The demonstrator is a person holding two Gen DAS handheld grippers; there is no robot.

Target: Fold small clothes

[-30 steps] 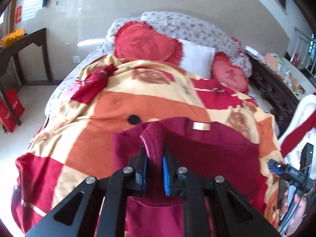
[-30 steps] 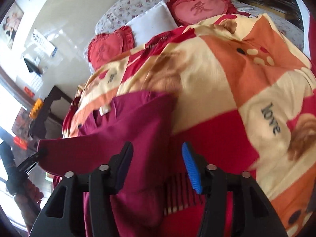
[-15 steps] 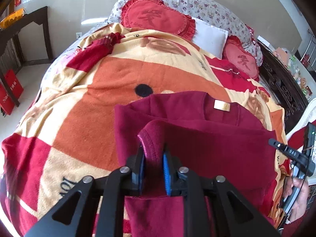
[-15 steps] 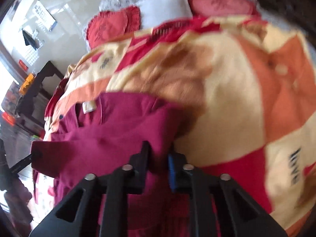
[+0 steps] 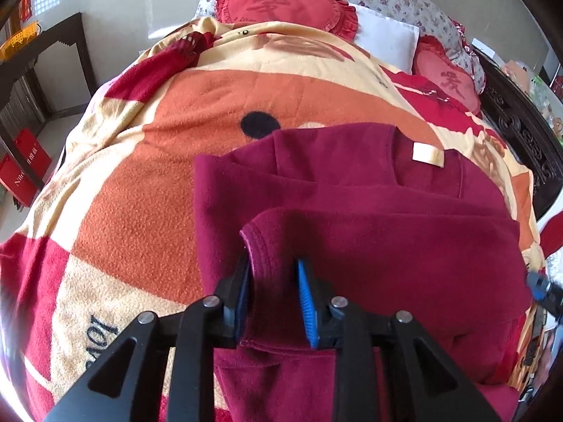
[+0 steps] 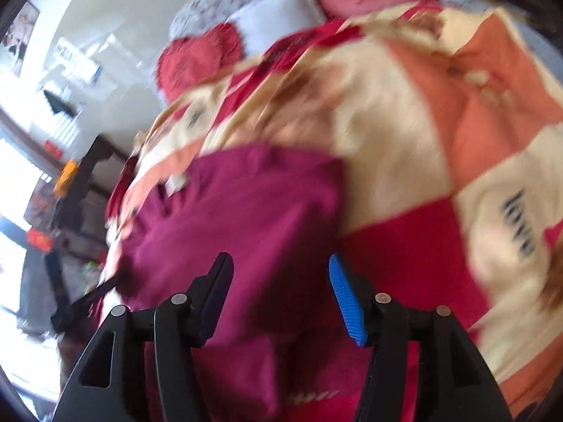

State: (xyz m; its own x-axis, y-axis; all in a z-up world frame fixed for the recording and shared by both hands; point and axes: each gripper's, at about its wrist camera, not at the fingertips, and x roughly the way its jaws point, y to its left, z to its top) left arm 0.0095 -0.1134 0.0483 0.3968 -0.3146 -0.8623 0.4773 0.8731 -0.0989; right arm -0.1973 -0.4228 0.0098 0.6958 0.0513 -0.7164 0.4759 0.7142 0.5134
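Left wrist view: the left gripper (image 5: 273,293) at lower centre has been easing apart, its jaws loosely around a hem of the maroon garment (image 5: 369,225), which lies folded on the blanket (image 5: 147,176).

Right wrist view, blurred: the right gripper (image 6: 279,297) has just opened wide, empty, over the garment (image 6: 246,211) at centre left.

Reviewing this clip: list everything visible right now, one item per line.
maroon garment: one, dark red fleece, partly folded on the blanket
label: one, cream, at the garment's neck
blanket: one, orange, cream and red, covering the bed
heart cushions: two, red, at the bed's head
pillow: one, white, between the cushions
side table: one, dark wood, left of the bed
left gripper: black, blue pads, jaws just opening around a garment fold
right gripper: black, open above the garment
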